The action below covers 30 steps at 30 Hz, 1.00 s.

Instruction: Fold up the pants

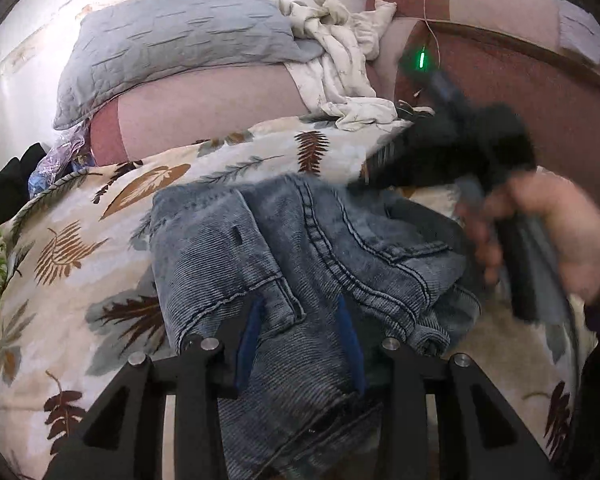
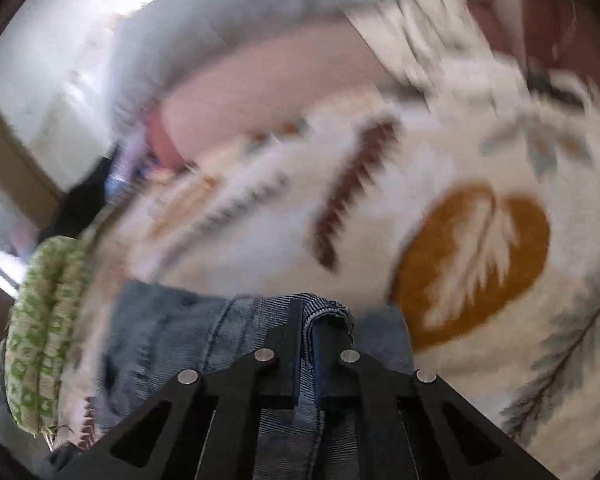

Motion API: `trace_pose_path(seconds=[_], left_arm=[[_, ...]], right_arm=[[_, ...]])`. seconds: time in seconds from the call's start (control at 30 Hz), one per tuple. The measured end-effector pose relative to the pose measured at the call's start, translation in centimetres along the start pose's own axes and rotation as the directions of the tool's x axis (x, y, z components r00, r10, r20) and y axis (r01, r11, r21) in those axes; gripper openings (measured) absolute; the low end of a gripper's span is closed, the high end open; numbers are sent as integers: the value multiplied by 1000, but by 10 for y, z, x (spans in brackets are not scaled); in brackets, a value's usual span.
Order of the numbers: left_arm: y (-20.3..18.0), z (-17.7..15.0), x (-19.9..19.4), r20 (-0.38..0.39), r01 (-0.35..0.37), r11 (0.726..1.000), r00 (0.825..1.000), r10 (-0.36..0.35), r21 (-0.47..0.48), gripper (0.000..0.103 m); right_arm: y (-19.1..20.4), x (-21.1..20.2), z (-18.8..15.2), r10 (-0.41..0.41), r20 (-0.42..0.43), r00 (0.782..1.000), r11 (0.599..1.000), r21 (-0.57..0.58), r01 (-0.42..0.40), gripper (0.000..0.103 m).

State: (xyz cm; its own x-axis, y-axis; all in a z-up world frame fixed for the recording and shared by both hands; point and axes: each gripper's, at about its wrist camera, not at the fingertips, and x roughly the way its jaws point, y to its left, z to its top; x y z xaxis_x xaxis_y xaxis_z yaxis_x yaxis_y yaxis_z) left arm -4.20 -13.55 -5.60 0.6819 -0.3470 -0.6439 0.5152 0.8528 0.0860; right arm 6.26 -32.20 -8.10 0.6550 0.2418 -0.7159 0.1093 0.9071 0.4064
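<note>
I am judging the fold as barely begun: the jeans (image 1: 300, 264) are lying bunched and twisted on the leaf-print bedspread (image 1: 80, 264) in the centre and lower centre of the left wrist view, waist area and seams crumpled, no clean crease showing. The left gripper (image 1: 300, 328) is sitting at the bottom centre of that view with its blue pads apart and denim lying between them; I am reading it as released or only loosely straddling the cloth, not clamped. The right gripper (image 2: 306, 340), bottom centre of its own blurred view, is pinching a hemmed edge of the jeans (image 2: 172, 340) tight between its fingers. In the left wrist view that tool and the right hand (image 1: 548, 232) are appearing smeared at the right edge. Still to do, in my estimate: spreading the legs flat, laying one over the other, then folding lengthwise. Containers: I am seeing none in either view, only a grey pillow (image 1: 172, 44) at upper left.
</note>
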Motion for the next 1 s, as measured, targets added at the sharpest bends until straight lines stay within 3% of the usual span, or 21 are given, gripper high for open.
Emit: trace_pose_path(seconds=[0.03, 0.17, 0.23, 0.27, 0.33, 0.37, 0.43, 0.53, 0.63, 0.7, 0.77, 0.87, 1.0], left_arm=[[2, 1, -2, 1, 10, 1000, 1000, -10, -9, 41], [27, 5, -22, 17, 76, 992, 997, -75, -99, 41], [46, 6, -41, 54, 46, 991, 998, -40, -126, 43], [52, 7, -46, 64, 37, 990, 998, -29, -136, 45], [73, 6, -58, 73, 4, 985, 997, 8, -174, 49], [82, 6, -60, 67, -16, 981, 997, 29, -193, 49], [93, 2, -59, 40, -45, 976, 998, 55, -212, 49], [101, -6, -42, -69, -120, 971, 992, 108, -209, 50], [103, -17, -30, -133, -94, 965, 989, 62, -246, 50], [101, -20, -27, -135, -74, 966, 990, 41, -247, 50], [96, -19, -27, -134, -67, 971, 990, 37, -228, 50], [91, -21, -25, -143, -75, 977, 989, 47, -199, 50], [92, -21, -26, -144, -59, 973, 989, 28, -221, 50]], right_arm=[[-6, 8, -3, 4, -27, 1000, 1000, 20, -3, 4], [-1, -14, -5, 53, 14, 998, 998, 20, -54, 8], [3, -40, -10, 97, 33, 995, 995, 16, -98, 13], [5, -52, -13, 99, 36, 994, 995, 14, -100, 20], [8, -78, -24, 109, 46, 993, 994, 0, -109, 73], [9, -88, -32, 118, 61, 991, 993, 1, -118, 79], [5, -107, -49, 172, 67, 983, 985, 16, -173, 80], [6, -110, -69, 281, -18, 960, 959, 56, -280, 80], [11, -100, -85, 308, -86, 947, 950, 83, -301, 80], [9, -91, -88, 317, -106, 942, 946, 107, -307, 80], [5, -83, -89, 279, -122, 952, 957, 114, -266, 80], [0, -67, -90, 358, -157, 921, 927, 182, -329, 80], [8, -60, -87, 376, -178, 910, 924, 153, -352, 80]])
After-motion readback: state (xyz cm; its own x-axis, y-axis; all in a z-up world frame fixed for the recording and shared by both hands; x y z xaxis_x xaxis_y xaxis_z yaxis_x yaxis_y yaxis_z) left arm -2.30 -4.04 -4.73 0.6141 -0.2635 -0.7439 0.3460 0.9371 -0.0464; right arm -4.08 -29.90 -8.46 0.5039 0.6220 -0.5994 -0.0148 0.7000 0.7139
